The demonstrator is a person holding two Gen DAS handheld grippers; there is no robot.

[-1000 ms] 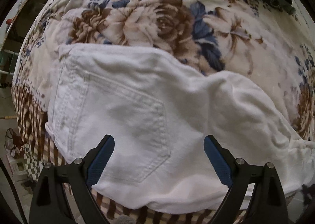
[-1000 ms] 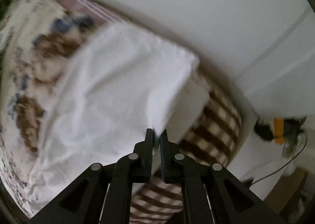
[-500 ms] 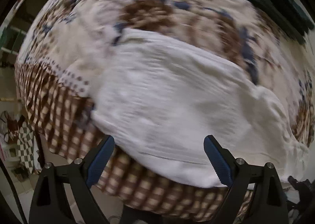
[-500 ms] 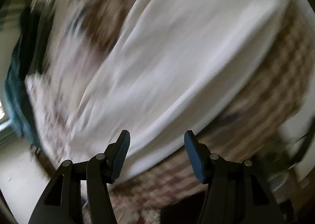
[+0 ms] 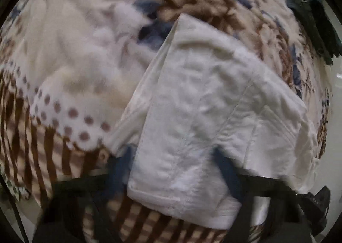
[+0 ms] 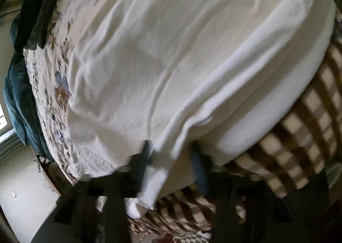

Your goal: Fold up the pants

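Observation:
The white pants (image 5: 203, 93) lie folded on a floral blanket (image 5: 74, 50), one narrow hemmed end hanging over the bed's near edge. My left gripper (image 5: 173, 159) points down at that end. Its blurred blue fingers (image 5: 125, 163) straddle the cloth and the jaws are closing, still wide apart. In the right wrist view the pants (image 6: 181, 50) fill most of the frame. My right gripper (image 6: 171, 157) sits at their near edge with a raised fold of white cloth between its fingers (image 6: 198, 168). Its jaws are closing too, with a gap still showing.
The blanket's brown checked border (image 6: 299, 136) hangs down the bed's side. Dark teal clothing (image 5: 310, 14) lies at the far corner, also a teal heap (image 6: 19, 97) and dark garments (image 6: 38, 7). Pale floor (image 6: 25, 189) shows below the bed's edge.
Both grippers swept along the bed and came down at the pants' near edge. The left now straddles the hemmed end. The right opened, then narrowed around a fold.

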